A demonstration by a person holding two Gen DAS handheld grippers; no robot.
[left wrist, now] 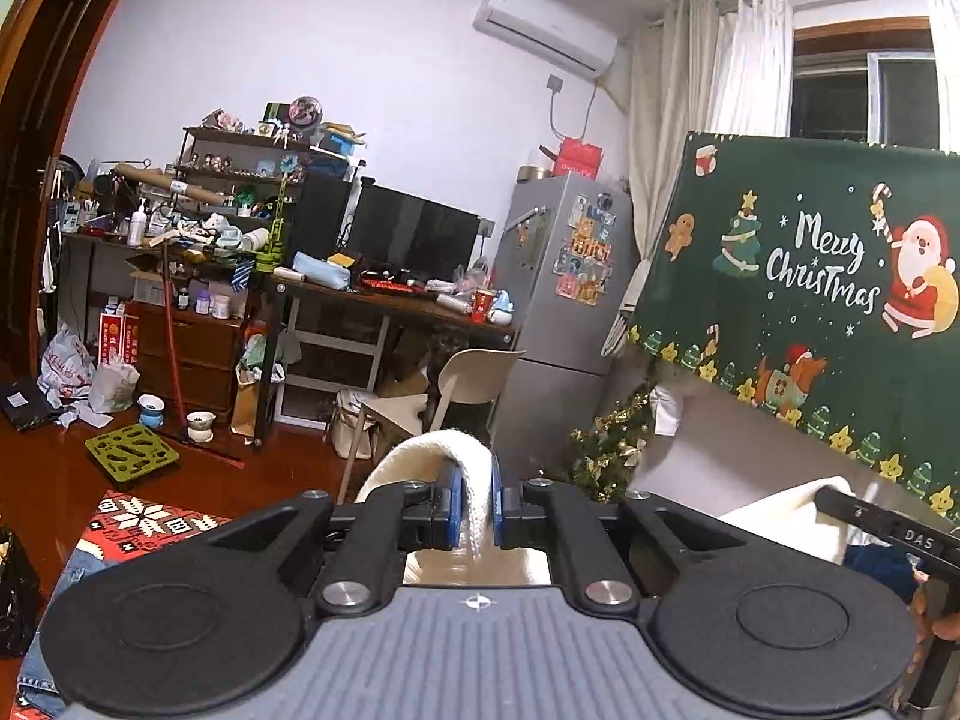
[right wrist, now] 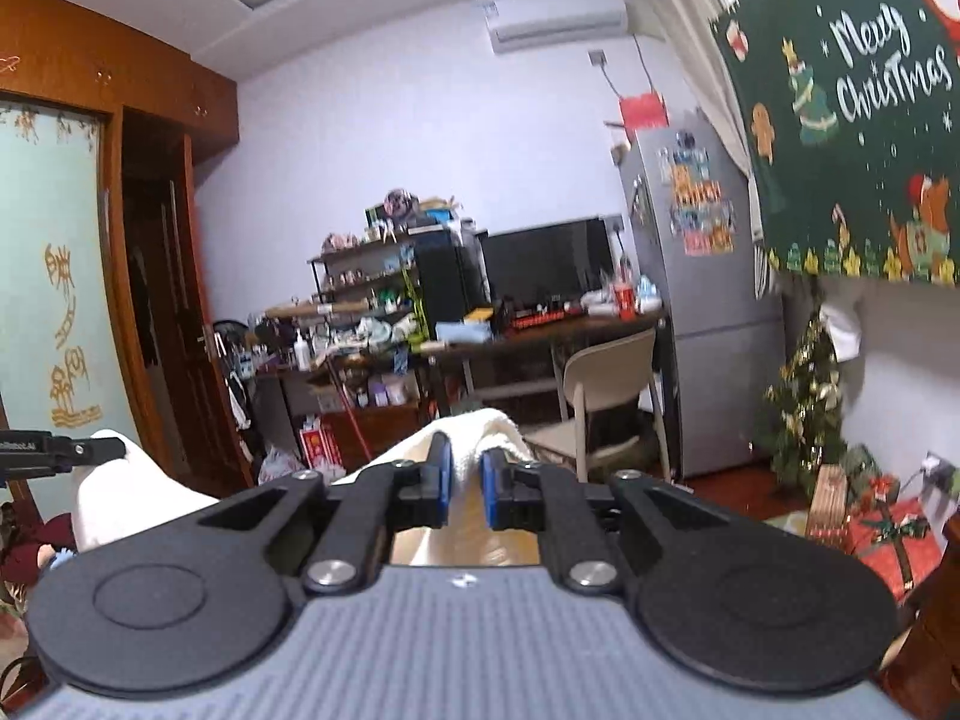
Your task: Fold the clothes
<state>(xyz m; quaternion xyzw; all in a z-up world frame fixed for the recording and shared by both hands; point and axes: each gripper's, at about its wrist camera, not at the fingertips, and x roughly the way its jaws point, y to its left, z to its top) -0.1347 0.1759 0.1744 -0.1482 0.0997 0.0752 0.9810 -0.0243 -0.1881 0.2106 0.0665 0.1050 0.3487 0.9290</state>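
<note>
The left gripper [left wrist: 475,507] is clamped on a ribbed edge of the cream knit garment [left wrist: 429,456]; its 2 blue pads [left wrist: 456,504] press the fabric from both sides, and the cloth arches up over the left pad and falls away toward 9 o'clock. In the same view, at 3 o'clock, more of the cream fabric lies under the black finger of the right gripper [left wrist: 882,525].

The right gripper [right wrist: 465,489] pinches another fold of the same garment, the fabric bunched between its blue pads [right wrist: 443,480] and rising toward 12 o'clock. From there the cloth runs out toward 9 o'clock, where the tip of the other gripper meets it. So the garment hangs stretched between the 2 grippers, long axis running side to side, held up in the air; its lower part is hidden below both tools.

Farther off stands a beige chair [right wrist: 606,378] at a cluttered desk [left wrist: 384,294], with a silver fridge [left wrist: 558,276] just beside it. A green Merry Christmas banner [left wrist: 810,276] hangs at 2 o'clock above a small tinsel tree [left wrist: 612,450].
</note>
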